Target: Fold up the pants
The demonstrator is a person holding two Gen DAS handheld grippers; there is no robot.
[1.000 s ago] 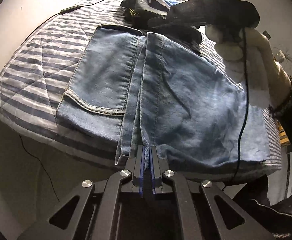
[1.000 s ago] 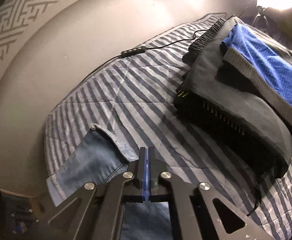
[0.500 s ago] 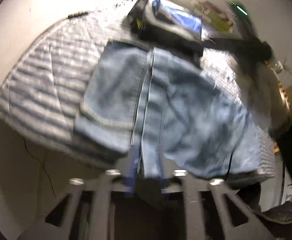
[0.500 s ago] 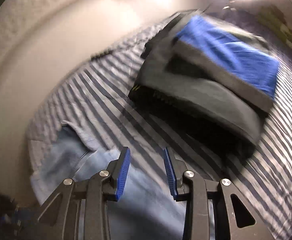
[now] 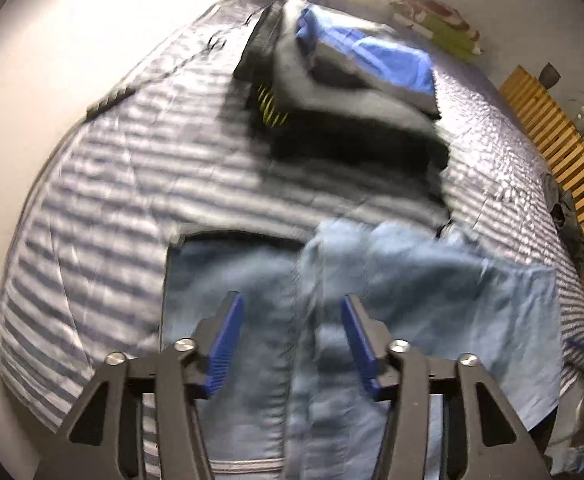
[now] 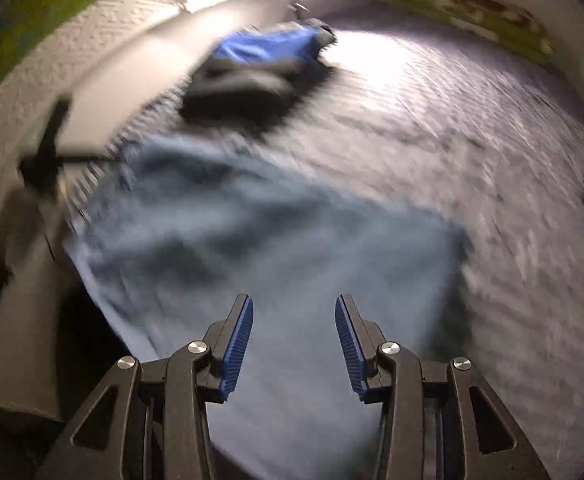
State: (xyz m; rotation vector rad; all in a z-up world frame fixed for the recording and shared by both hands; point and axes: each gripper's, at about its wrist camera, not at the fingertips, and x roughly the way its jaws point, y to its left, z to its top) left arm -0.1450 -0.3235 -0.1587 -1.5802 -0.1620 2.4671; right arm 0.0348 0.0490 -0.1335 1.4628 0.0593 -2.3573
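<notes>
While jeans (image 5: 411, 300) lie flat on striped quilt (image 5: 104, 208), both grippers hover above, jaws just opened, nothing between: left gripper (image 5: 290, 340), right gripper (image 6: 293, 344) (blurred). Denim spreads toward 12 o'clock; long axis unclear.

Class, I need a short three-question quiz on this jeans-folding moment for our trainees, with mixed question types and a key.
1. True or false: the left gripper is clamped on the jeans.
2. The stack of folded clothes lies: A) beyond the jeans B) on the jeans C) on the floor.
3. Fill in: the bedspread is ____-patterned.

Key: 1 false, its jaws have just been opening, nothing pinched; 2 A; 3 striped.
</notes>
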